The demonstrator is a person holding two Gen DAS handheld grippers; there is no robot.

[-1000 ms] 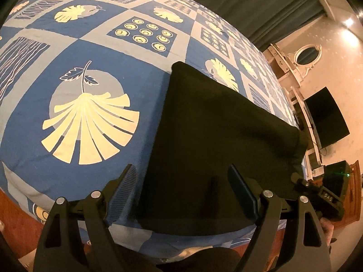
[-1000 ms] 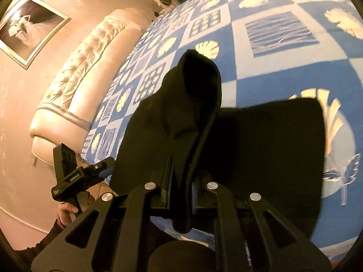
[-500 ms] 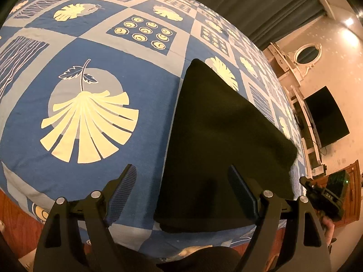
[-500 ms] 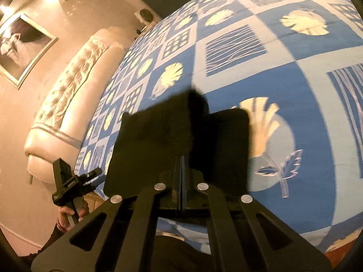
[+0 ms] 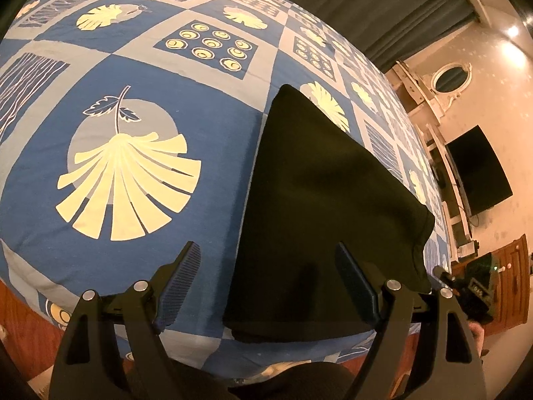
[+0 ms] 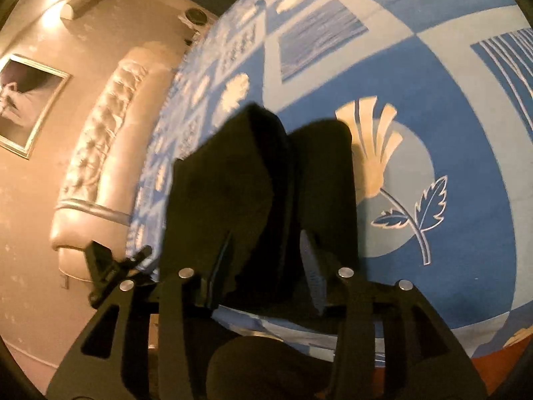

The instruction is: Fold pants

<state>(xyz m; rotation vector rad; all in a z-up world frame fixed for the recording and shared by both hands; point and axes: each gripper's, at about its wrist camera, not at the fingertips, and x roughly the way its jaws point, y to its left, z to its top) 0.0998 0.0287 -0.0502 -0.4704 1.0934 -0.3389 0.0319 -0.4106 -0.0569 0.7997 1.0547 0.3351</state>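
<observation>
The left gripper (image 5: 269, 283) is hovering tilted down, jaws wide and empty, over the folded black pants (image 5: 319, 200) lying at the near edge of the bed (image 5: 140, 76). The right gripper (image 6: 266, 260) is opening, fabric between its fingers but no longer pinched as earlier; dark cloth is hiding the folds.

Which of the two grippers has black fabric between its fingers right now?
The right gripper: its opening jaws straddle a raised fold of the black pants. The left gripper stands wide open above the bedspread, gripping nothing.
</observation>
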